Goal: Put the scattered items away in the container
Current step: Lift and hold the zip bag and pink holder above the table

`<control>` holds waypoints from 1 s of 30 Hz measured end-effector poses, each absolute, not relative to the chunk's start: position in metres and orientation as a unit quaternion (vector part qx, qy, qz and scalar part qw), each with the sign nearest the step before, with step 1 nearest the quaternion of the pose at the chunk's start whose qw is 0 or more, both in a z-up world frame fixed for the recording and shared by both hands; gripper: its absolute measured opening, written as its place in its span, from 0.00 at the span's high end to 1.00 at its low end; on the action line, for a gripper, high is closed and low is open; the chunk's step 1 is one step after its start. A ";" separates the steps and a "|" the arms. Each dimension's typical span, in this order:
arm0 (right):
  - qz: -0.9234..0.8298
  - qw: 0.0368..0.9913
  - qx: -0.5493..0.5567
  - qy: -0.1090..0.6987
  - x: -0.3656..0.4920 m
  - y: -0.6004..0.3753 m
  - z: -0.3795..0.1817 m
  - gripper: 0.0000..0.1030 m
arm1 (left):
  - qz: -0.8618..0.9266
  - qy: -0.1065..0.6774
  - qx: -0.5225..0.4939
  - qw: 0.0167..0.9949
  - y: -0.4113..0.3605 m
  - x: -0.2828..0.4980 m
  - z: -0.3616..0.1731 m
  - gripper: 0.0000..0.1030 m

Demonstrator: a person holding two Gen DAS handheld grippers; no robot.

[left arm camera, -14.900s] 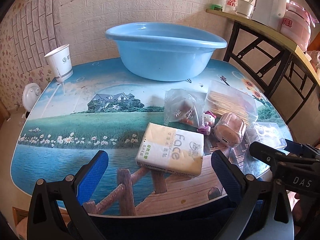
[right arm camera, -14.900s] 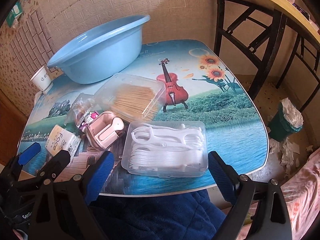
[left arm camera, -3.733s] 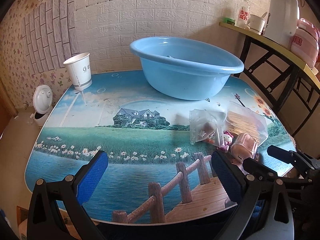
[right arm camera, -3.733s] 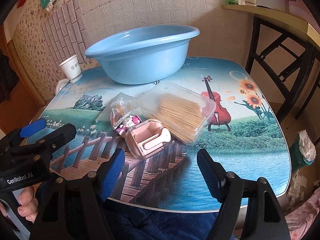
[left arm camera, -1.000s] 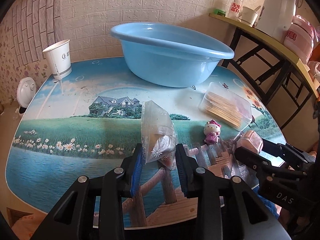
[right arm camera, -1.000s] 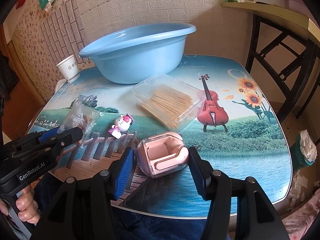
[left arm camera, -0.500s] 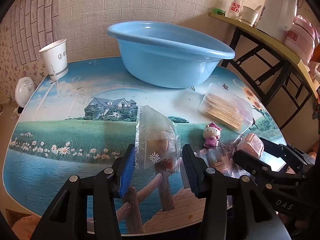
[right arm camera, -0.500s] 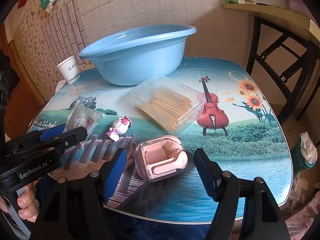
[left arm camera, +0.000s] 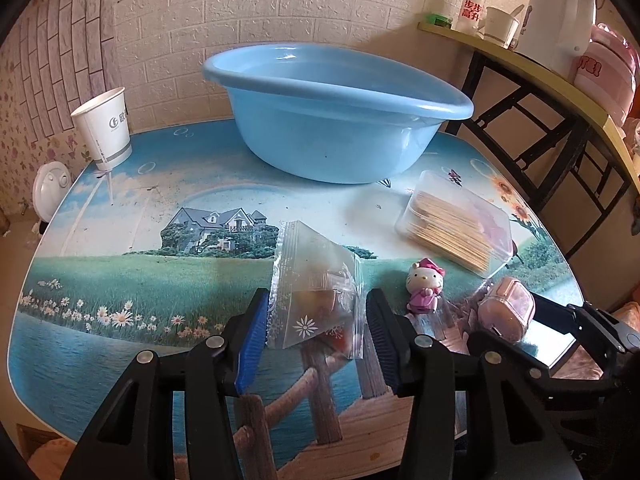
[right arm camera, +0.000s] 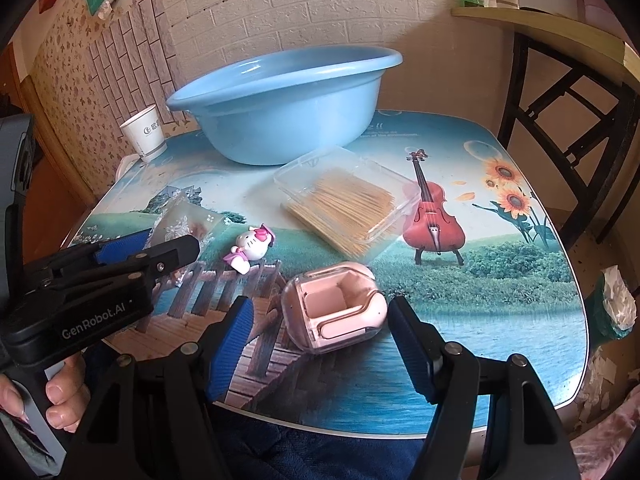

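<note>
Left gripper [left arm camera: 316, 328] open astride snack bag [left arm camera: 316, 288], right gripper [right arm camera: 320, 340] open around pink case [right arm camera: 334, 312]

Basin [left arm camera: 336, 120] stands behind toothpick box [left arm camera: 456, 224], left of it cup [left arm camera: 104, 128].

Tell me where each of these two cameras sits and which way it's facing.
Left wrist: on the left gripper, angled down across the table toward the blue plastic basin; its jaws flank a clear snack bag.
Right wrist: on the right gripper, facing the same way; its jaws flank a pink plastic case; a hand holds the left gripper.
Shared: basin, paper cup, clear toothpick box, cat figurine.
</note>
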State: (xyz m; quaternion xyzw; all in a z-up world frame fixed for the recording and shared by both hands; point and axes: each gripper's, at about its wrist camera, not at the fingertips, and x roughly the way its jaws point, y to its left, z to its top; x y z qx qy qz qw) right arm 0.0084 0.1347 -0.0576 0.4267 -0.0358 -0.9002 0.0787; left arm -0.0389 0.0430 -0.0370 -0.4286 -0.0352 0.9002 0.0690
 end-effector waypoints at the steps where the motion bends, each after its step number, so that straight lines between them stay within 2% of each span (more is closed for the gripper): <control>1: -0.900 0.078 0.427 -0.036 0.009 0.135 -0.058 0.31 | 0.899 -0.037 -0.430 0.070 0.043 -0.039 -0.037 0.55; 7: -0.903 0.067 0.423 -0.034 0.006 0.137 -0.058 0.31 | 0.898 -0.033 -0.432 0.078 0.044 -0.037 -0.039 0.64; 9: -0.904 0.064 0.422 -0.030 0.005 0.136 -0.058 0.31 | 0.898 -0.032 -0.432 0.083 0.045 -0.036 -0.039 0.70; 16: -0.904 0.059 0.422 -0.024 0.003 0.133 -0.059 0.32 | 0.899 -0.024 -0.428 0.084 0.045 -0.030 -0.038 0.71; 18: -0.906 0.054 0.420 -0.027 0.003 0.135 -0.058 0.47 | 0.899 -0.029 -0.430 0.081 0.042 -0.028 -0.037 0.71; 19: -0.905 0.055 0.420 -0.030 0.003 0.136 -0.058 0.48 | 0.899 -0.033 -0.430 0.079 0.040 -0.027 -0.037 0.71; 30: -0.903 0.046 0.425 -0.034 0.006 0.136 -0.058 0.48 | 0.899 -0.044 -0.430 0.069 0.028 -0.014 -0.036 0.71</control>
